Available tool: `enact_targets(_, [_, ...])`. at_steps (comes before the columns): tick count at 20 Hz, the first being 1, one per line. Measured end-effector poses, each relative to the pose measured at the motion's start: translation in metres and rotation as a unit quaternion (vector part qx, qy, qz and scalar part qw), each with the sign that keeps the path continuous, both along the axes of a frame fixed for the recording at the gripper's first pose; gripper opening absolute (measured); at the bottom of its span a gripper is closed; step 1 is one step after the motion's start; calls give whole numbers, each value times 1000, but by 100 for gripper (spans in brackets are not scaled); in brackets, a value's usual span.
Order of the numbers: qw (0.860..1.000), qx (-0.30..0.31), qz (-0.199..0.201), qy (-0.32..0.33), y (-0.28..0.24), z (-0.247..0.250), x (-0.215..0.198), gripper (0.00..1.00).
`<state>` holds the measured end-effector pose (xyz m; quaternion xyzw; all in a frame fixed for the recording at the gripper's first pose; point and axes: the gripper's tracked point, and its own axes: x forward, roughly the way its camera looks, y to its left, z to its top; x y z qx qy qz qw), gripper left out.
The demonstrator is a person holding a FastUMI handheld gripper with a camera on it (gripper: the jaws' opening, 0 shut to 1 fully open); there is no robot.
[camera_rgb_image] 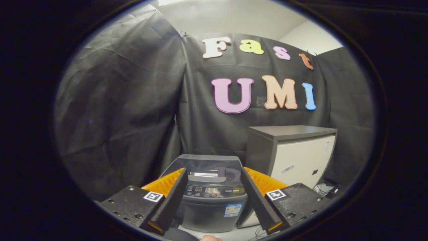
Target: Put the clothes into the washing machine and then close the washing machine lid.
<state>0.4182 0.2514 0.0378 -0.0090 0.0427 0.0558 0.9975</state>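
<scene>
Your gripper (212, 187) is held with its fingers (172, 197) spread wide and nothing between the pads; neither finger touches anything. Each finger body carries a square black-and-white marker (153, 196) on its upper face.

Just ahead of the fingers, framed in the gap between them, stands the washing machine (210, 197), a small dark grey top-loader. Its lid (207, 167) lies flat and shut over the tub; the lid is tinted and see-through, with a pale bar of reflected light across it. You have the control panel (209, 191) facing you along the front edge of the top, and a small sticker (232, 210) sits on the front wall below it. The machine rests on a pale surface (234, 234), of which you can see a strip under the fingers.

No clothes can be made out through the lid; what is inside the tub cannot be told.

Just beside the machine, on your right, stands a cabinet (294, 157) with a dark top and sides and a pale front door. Some cables (326, 191) lie at its far lower corner.

Beyond all this hangs the black cloth wall (117, 117).
</scene>
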Motion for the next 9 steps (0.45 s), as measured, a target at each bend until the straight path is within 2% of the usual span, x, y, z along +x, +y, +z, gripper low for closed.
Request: enact_targets(9, [999, 30, 16, -31, -6, 18, -16, 96])
